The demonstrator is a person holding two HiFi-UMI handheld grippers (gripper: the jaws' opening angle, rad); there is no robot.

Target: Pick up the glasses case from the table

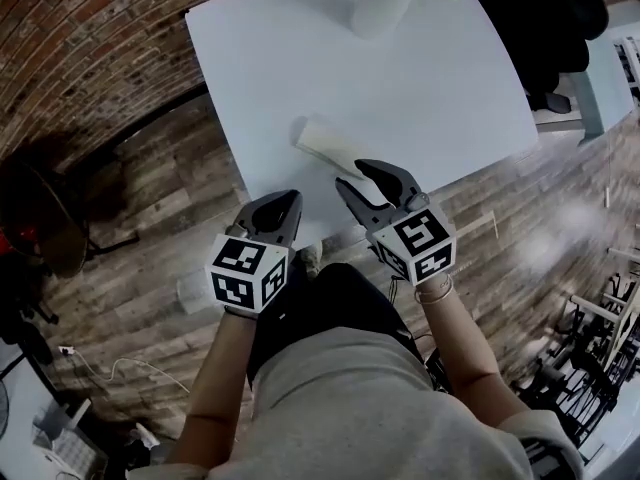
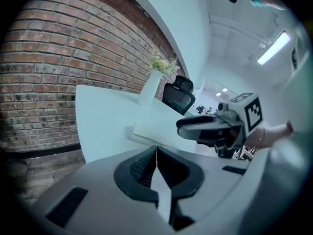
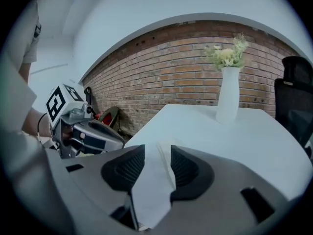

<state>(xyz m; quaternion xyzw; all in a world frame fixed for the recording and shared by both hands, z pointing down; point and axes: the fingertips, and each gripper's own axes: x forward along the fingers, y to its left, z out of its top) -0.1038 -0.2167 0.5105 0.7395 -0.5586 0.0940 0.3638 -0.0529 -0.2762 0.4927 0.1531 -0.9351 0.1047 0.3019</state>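
approach: right gripper (image 1: pixel 358 175), jaws spread, just short of the glasses case (image 1: pixel 325 146) at the desk (image 1: pixel 420 88) near edge; left gripper (image 1: pixel 288 203) pressed together; next, straddle and pinch

left tongs (image 1: pixel 288 200) pressed together, right tongs (image 1: pixel 354 174) ajar

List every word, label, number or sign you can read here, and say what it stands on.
No text here can be read.
On the cubes of the left gripper and right gripper: black-and-white square markers only, no letters or digits.
Dark mark on the person's sleeve: too small to read.
The glasses case, vase and table: no print visible.
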